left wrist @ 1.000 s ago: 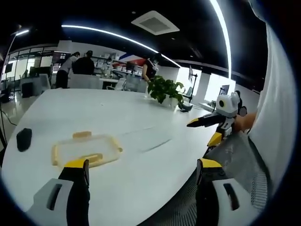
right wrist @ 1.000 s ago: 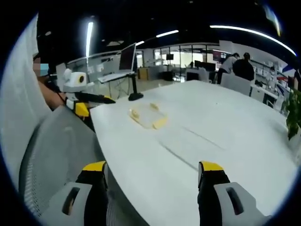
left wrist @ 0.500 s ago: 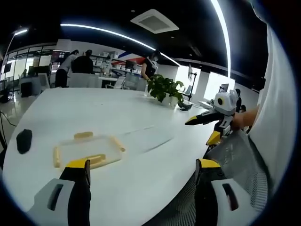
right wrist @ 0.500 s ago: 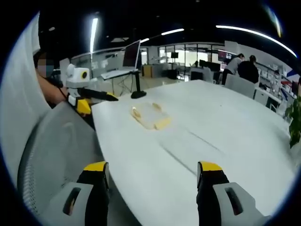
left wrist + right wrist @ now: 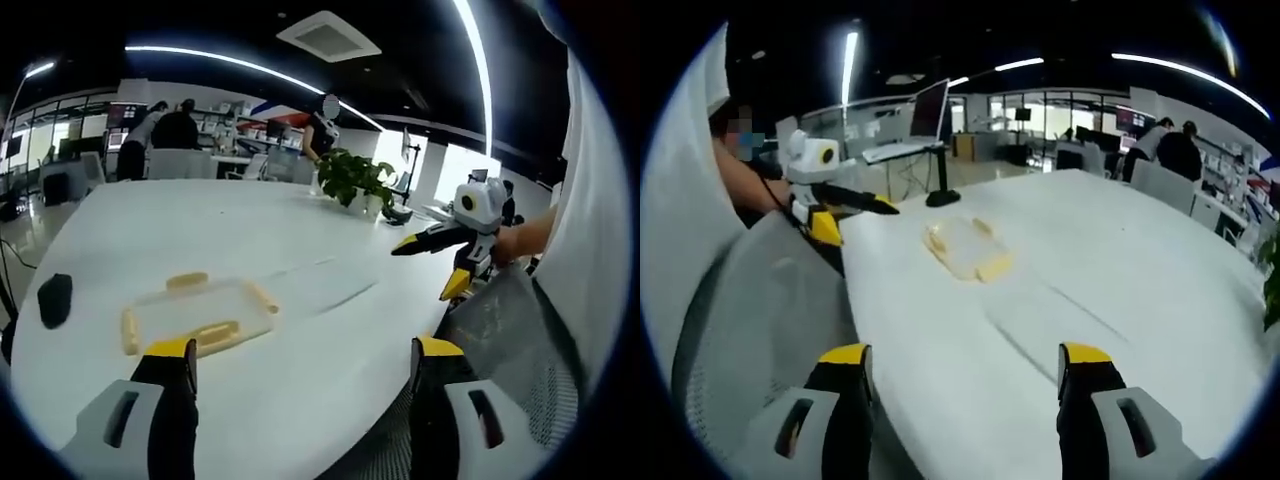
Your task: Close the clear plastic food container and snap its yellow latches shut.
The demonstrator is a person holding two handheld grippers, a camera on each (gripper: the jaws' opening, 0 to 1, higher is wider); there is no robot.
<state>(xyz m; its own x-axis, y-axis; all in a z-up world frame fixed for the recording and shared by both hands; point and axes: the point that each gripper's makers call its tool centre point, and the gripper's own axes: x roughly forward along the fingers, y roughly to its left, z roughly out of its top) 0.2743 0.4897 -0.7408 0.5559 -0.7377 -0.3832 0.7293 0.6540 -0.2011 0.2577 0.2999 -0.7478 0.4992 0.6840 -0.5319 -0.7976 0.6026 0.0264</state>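
Both of your grippers, the left gripper and the right gripper, hang with jaws spread and empty, while the container lies flat on the white table, ahead of and nearer your left one.

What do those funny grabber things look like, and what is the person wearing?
Each grabber has two black jaws with bright yellow tips, set in pale grey housings with a slot in each. You see that on the left gripper and the right gripper. From the side, the right one carries a white body with thin black, yellow-tipped jaws. The person wears a white top.
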